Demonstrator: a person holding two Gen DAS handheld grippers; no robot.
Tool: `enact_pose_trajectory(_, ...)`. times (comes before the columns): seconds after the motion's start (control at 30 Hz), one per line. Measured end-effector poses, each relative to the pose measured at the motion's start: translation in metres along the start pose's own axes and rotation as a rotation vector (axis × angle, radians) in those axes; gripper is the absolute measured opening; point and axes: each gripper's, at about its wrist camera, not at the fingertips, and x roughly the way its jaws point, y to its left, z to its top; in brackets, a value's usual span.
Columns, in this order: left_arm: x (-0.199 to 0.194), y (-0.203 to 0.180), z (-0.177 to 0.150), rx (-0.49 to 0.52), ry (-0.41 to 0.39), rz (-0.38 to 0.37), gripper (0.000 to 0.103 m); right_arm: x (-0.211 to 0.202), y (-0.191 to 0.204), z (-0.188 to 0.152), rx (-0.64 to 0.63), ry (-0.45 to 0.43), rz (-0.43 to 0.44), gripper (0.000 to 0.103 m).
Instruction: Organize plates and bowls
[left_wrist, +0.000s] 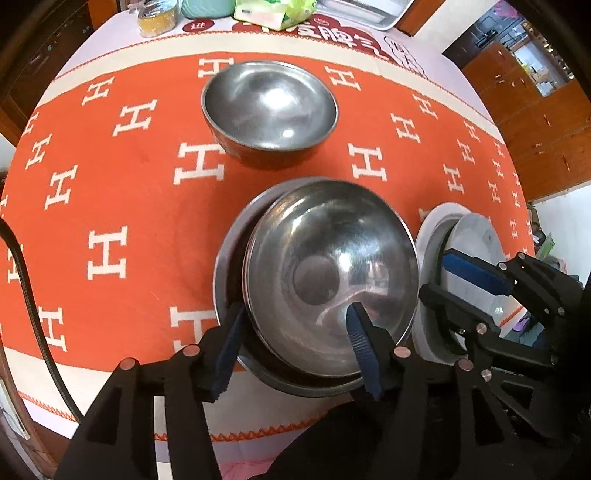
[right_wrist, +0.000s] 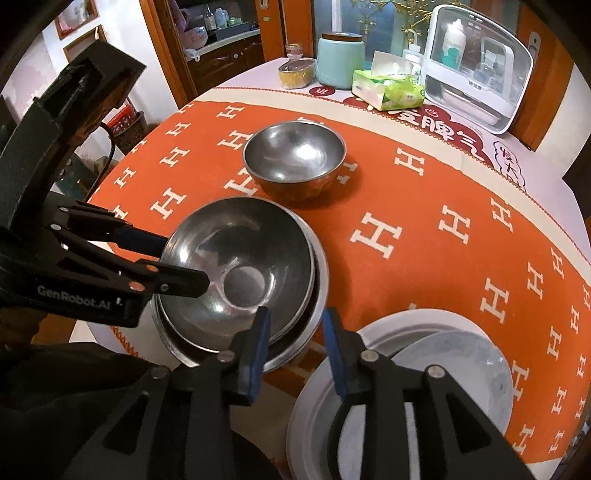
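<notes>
Left wrist view: lone round steel bowl (left_wrist: 269, 107) sits far on orange-clothed desk (left_wrist: 110, 206), straight beyond nested steel bowl stack (left_wrist: 317, 273). Left gripper (left_wrist: 295, 332) nearer, jaws open astride stack's near rim, not pinching. Right gripper (right_wrist: 295, 336) jaws open, empty, above gap between the bowl stack and white plate stack (right_wrist: 461, 354).

Tablecloth (left_wrist: 122, 206): orange, repeating white H motif, cream border band. Bowls (left_wrist: 328, 269) (left_wrist: 269, 107): bare silver steel. Plates (right_wrist: 454, 354): white over pale grey. Gripper pads (left_wrist: 360, 343): blue on black frames. Canister (right_wrist: 340, 61): mint green. Tissue pack (right_wrist: 388, 86): green-white.
</notes>
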Motion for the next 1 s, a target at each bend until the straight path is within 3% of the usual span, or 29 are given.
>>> enact_pose_trajectory(0.4,-0.036,0.003,0.019,0.004,-0.087,-0.023,0.064,0.000,-0.018,0.023,0.090,-0.047,0.012,0.036)
enact_pose_trajectory(0.7,-0.051,0.016,0.045,-0.036,-0.172,0.034,0.068,0.000,-0.030,0.055,0.149,-0.114,0.001,0.044)
enact_pose_trajectory(1.0,-0.046,0.029,0.064,-0.094,-0.249,0.066,0.069,0.011,-0.041,0.075,0.205,-0.178,0.004,0.046)
